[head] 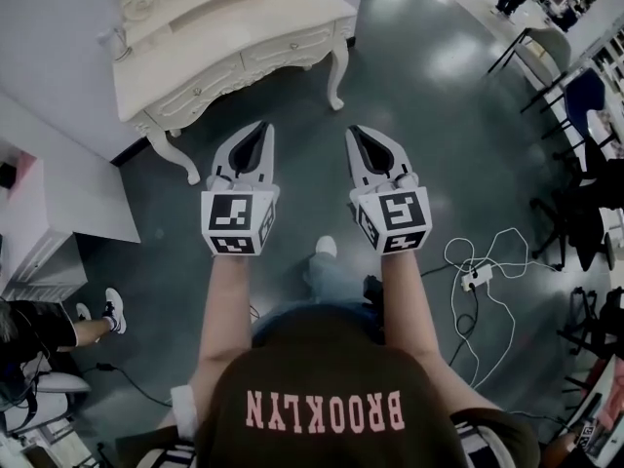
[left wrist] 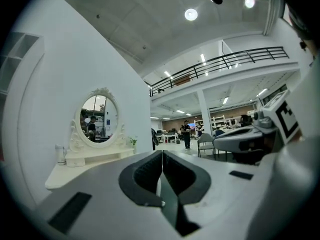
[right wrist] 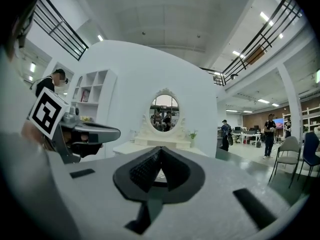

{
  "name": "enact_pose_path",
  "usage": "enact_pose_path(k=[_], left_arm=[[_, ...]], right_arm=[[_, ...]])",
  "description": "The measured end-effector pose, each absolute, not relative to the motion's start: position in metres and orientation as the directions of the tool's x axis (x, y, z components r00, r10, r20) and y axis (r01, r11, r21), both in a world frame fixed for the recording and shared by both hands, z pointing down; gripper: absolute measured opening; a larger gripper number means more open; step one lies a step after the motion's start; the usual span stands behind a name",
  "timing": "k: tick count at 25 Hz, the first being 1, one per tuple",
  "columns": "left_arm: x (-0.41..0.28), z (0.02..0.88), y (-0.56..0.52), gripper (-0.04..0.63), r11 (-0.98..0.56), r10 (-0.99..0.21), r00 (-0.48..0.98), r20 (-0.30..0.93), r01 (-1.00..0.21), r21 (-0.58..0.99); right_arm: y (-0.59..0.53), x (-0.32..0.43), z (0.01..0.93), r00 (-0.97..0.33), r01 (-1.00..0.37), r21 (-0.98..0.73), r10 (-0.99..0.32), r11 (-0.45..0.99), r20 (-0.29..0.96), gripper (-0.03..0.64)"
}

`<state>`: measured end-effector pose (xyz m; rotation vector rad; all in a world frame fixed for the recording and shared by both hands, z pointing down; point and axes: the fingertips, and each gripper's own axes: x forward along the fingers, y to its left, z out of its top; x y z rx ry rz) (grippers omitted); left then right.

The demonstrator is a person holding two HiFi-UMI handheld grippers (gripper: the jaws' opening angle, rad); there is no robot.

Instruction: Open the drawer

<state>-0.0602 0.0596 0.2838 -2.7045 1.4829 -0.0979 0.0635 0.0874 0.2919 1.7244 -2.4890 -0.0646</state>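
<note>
Drawer fronts (head: 200, 93) sit shut, flush in the carved apron of the cream dressing table (head: 244, 22). The table stands against the white wall (head: 49, 66) at the upper left of the head view, ahead of you and a little to your left. An oval mirror (right wrist: 164, 113) in a scrolled frame rises from the back of its worktop, with a small potted plant (right wrist: 192, 134) at one end.

You hold both grippers out level and side by side, aimed toward the table but apart from it, touching nothing. The left gripper (head: 259, 130) has its jaws clenched, the ribbed pads meeting along one line with nothing between them. The right gripper (head: 357, 133) is clenched the same way and is empty too.

Below them spreads the dark, glossy floor (head: 419, 96). A white power strip (head: 476, 278) and its looping cable lie on it to your right. Dark chairs (head: 575, 105) line the right edge. At the lower left, a seated person's leg and white shoe (head: 114, 310) reach into view.
</note>
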Motion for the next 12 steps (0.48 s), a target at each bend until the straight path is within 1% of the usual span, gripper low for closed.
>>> enact_pose_path(k=[12], left_arm=[[-0.018, 0.289, -0.07, 0.006, -0.454, -0.891, 0.451, 0.054, -0.889, -0.061]], right_arm=[[-0.053, 0.111, 0.299, -0.428, -0.894, 0.091, -0.896, 0.439, 0.118, -0.009]])
